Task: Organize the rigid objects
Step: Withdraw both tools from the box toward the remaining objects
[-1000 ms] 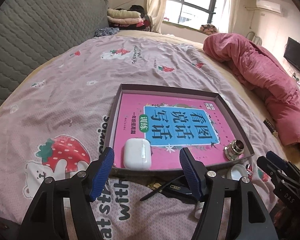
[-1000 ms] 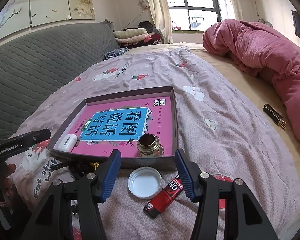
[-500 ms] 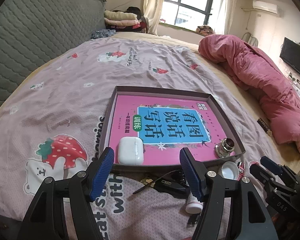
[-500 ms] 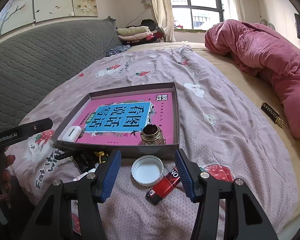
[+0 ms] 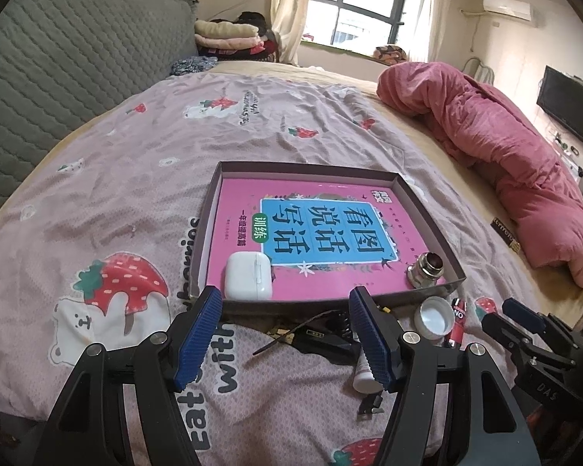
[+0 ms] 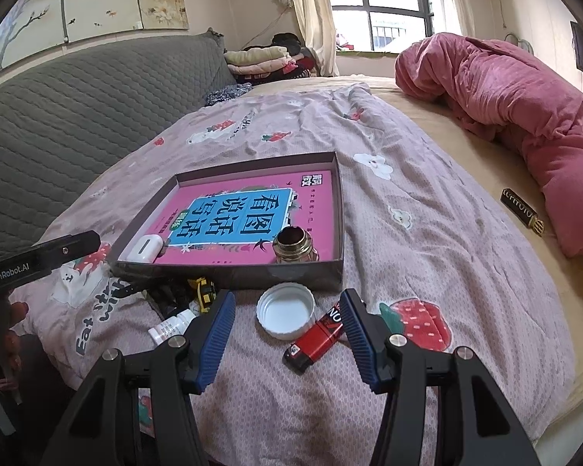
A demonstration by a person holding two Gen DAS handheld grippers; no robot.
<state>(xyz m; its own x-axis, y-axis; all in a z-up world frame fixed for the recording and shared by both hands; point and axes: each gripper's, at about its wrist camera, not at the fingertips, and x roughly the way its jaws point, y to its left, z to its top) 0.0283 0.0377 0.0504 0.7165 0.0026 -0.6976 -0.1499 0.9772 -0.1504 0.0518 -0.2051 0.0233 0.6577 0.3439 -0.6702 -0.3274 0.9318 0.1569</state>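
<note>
A shallow dark box (image 5: pixel 218 178) (image 6: pixel 332 270) lies on the bed. It holds a pink book (image 5: pixel 322 229) (image 6: pixel 252 217), a white earbud case (image 5: pixel 248 276) (image 6: pixel 144 247) and a small metal cup (image 5: pixel 426 270) (image 6: pixel 293 246). In front of the box lie a white lid (image 6: pixel 285 310) (image 5: pixel 435 316), a red-black lighter (image 6: pixel 316 339), a small white bottle (image 6: pixel 171 325) (image 5: pixel 363 374) and black items (image 5: pixel 322 339). My left gripper (image 5: pixel 285 343) is open and empty, near the box's front edge. My right gripper (image 6: pixel 287 341) is open and empty, around the lid and lighter.
A pink duvet (image 5: pixel 505 167) (image 6: pixel 505 89) is heaped on the right side of the bed. A dark case with gold lettering (image 6: pixel 522 211) lies beside it. A grey quilted headboard (image 6: pixel 77 89) runs along the left. The bed's front edge is just below both grippers.
Both grippers have drawn back and up from the box. More of the loose items in front of the box show now. Both stay open and empty.
</note>
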